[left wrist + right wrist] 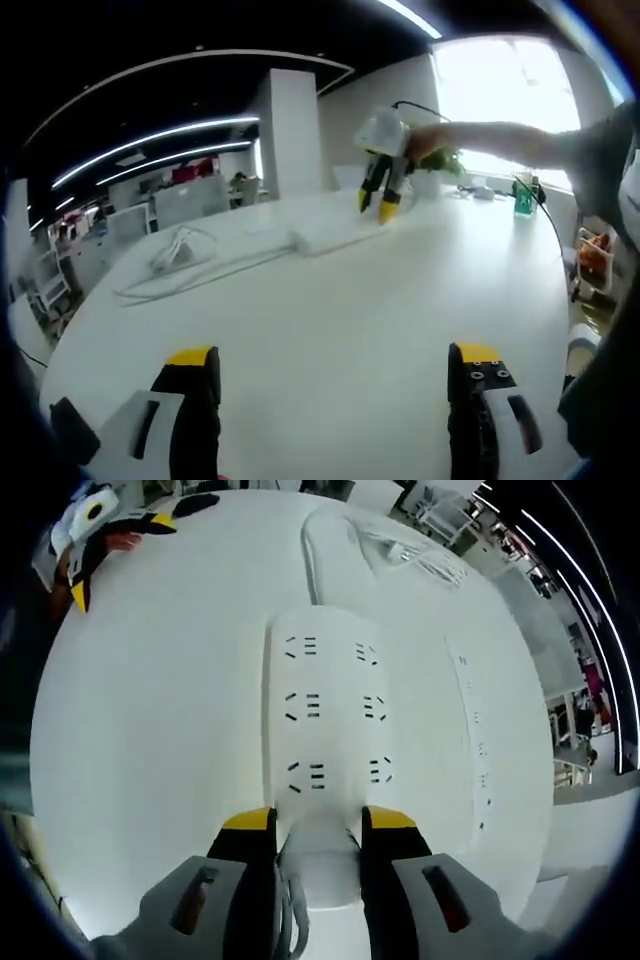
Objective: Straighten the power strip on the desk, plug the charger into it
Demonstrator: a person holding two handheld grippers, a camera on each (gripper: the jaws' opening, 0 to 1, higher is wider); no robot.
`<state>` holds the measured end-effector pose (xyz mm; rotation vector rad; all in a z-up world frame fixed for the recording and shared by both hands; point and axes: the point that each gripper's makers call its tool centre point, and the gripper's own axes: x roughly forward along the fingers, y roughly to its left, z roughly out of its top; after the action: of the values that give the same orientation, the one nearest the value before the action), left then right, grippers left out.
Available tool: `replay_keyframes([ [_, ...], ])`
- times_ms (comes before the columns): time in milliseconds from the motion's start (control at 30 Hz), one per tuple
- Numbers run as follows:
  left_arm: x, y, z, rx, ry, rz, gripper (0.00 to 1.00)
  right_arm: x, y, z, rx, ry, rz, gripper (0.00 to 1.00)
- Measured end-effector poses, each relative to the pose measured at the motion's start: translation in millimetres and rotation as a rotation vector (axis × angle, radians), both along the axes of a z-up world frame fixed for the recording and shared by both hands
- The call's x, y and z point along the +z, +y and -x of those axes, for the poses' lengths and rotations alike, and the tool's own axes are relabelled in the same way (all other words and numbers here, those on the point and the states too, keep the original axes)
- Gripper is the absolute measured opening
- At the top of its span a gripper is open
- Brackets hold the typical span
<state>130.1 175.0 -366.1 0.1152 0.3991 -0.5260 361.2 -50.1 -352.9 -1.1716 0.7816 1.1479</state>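
White desk [330, 320] with a bare, glossy top. A green plant [447, 160] and a green bottle [524, 198] stand at its far edge near the bright window [500, 90]. A white pillar [290, 130] rises behind; ceiling light strips [150, 145] run overhead.

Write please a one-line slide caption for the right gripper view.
Right gripper closes its yellow-tipped jaws on one end of the white rectangular plastic power strip lying on the white desk.

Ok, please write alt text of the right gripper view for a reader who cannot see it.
The right gripper has its yellow-tipped jaws on either side of the near end of a white power strip lying on a white desk. A white cable loops beyond the strip, and the left gripper shows at the upper left.
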Motion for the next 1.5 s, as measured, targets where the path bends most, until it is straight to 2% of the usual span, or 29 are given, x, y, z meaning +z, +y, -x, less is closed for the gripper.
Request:
replay_keyframes([
  [300,2.9,1,-1.9,0.003,-0.004,-0.005,0.97,-0.3,-1,-2,0.016,-0.005,0.008,0.29],
  [800,3.9,2,1.7,0.005,-0.003,-0.012,0.97,-3.3,-4,12,0.019,-0.013,0.017,0.30],
  [1133,8.0,8,2.6,0.015,-0.009,-0.016,0.97,-3.2,-3,12,0.033,-0.019,0.017,0.33],
  [1167,8.1,9,2.7,0.018,-0.009,-0.017,0.97,-3.8,4,16,0.068,-0.006,-0.023,0.40],
  [1200,8.2,11,2.7,0.022,-0.010,-0.018,0.97,-4.7,6,17,0.035,-0.006,-0.053,0.64],
  [1233,8.0,12,2.8,0.026,-0.009,-0.018,0.97,-8.5,6,19,0.012,0.015,-0.059,0.82],
  [1267,7.6,13,2.9,0.028,-0.008,-0.018,0.97,-11.6,3,23,-0.002,0.034,-0.051,0.94],
  [1300,7.1,13,2.8,0.030,-0.007,-0.018,0.97,-13.2,5,21,0.012,0.026,-0.049,1.00],
  [1367,5.9,14,2.5,0.032,-0.005,-0.018,0.97,-13.7,8,21,0.064,-0.008,-0.051,1.00],
  [1500,4.3,11,2.4,0.027,-0.002,-0.016,0.97,-11.5,11,21,0.063,-0.005,-0.059,1.00],
])
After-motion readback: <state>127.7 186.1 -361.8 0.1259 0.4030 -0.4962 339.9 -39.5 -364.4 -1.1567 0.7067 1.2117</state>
